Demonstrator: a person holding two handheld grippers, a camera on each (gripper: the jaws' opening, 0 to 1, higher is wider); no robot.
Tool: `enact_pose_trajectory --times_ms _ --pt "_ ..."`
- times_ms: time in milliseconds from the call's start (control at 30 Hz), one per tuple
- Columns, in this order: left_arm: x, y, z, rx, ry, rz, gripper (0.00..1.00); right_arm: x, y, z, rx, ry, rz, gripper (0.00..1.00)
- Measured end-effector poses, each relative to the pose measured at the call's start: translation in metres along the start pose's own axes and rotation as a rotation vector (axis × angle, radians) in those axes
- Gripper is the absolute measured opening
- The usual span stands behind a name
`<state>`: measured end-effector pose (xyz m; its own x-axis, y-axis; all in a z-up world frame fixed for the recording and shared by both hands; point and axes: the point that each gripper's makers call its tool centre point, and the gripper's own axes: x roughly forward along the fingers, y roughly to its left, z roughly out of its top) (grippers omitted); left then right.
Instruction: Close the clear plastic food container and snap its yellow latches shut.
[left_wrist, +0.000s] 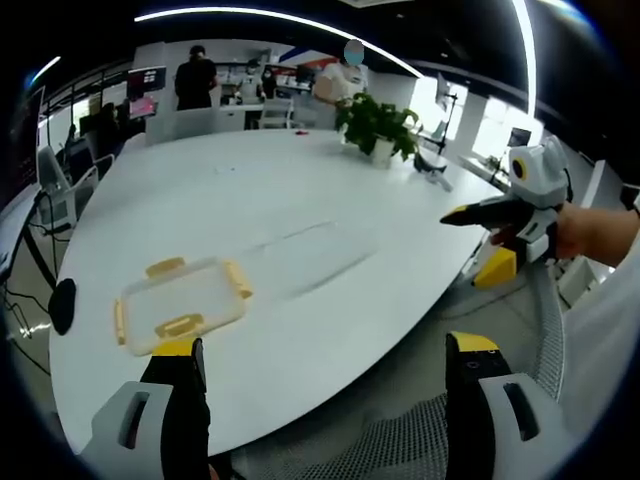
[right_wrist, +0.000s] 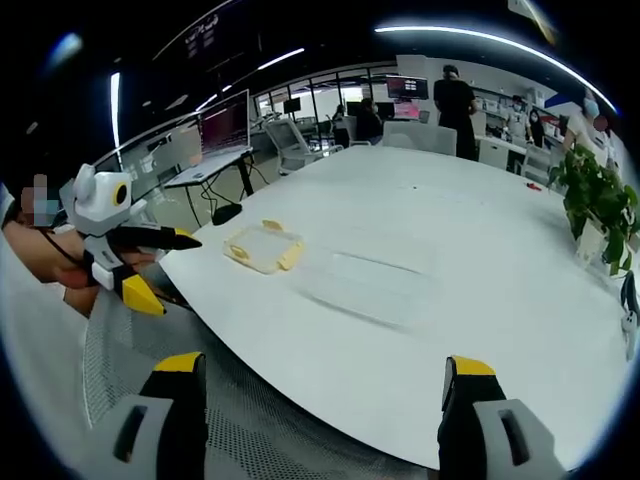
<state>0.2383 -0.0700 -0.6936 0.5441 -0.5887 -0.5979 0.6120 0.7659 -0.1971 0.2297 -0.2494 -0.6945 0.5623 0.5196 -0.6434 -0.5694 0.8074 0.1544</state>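
A: Left gripper view now. The left gripper (left_wrist: 325, 365) hangs over the near edge of the big white desk (left_wrist: 300, 200), jaws spread wide apart, nothing between them.

B: And the container?

A: The clear plastic food container (left_wrist: 180, 303) lies flat on the desk near the left-hand edge, just beyond the left jaw tip. Its yellow latches (left_wrist: 238, 279) show on all four sides. I cannot tell from here whether they are snapped down.

B: The right gripper view has the same container (right_wrist: 263, 246), but smaller and farther off, at the near left part of the desk (right_wrist: 450, 270). The right gripper (right_wrist: 320, 375) is off the desk edge over a grey mesh chair back (right_wrist: 250, 420), jaws released and wide, grasping nothing.

A: What this view gives that mine does not: the left gripper (right_wrist: 150, 250) seen from outside at far left, held in a hand (right_wrist: 75, 270), well apart from the container.

B: And yours returns the favour, with the right gripper (left_wrist: 500, 225) coming in at the right, gripped by a hand (left_wrist: 585, 232), off the desk edge.

A: A potted plant (left_wrist: 378, 125) stands on the far side of the desk in my view, people standing behind it.

B: The plant (right_wrist: 598, 200) sits at the right edge in mine, and there is a monitor (right_wrist: 227, 125) on another desk at far left.
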Motion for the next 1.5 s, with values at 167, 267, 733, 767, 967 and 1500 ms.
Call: enact_pose_trajectory --times_ms 167,267,733,767,967,1500 --pt "-0.0004 0.0 0.0004 -0.002 -0.002 0.002 0.99 0.0001 -0.0004 0.0001 -0.004 -0.001 -0.003 0.99" --pt "-0.0007 -0.0001 0.0003 -0.001 -0.001 0.002 0.99 -0.0002 -0.0002 0.0001 -0.002 -0.001 -0.002 0.99" --pt "-0.0021 0.0003 0.0014 -0.015 -0.012 -0.004 0.97 -0.0003 -0.0011 -0.0002 0.004 0.0 -0.005 0.99" --pt "-0.0018 0.0 0.0013 -0.012 -0.011 -0.003 0.98 -0.0004 -0.001 0.0 0.004 0.0 -0.005 0.99" --pt "-0.0013 -0.002 0.0012 -0.006 -0.009 -0.008 0.98 -0.0006 -0.0005 -0.0003 0.005 0.0 -0.004 0.99" --pt "-0.0014 -0.0023 0.0018 -0.001 -0.007 -0.013 0.99 -0.0005 0.0012 -0.0013 0.001 0.01 0.004 0.99"
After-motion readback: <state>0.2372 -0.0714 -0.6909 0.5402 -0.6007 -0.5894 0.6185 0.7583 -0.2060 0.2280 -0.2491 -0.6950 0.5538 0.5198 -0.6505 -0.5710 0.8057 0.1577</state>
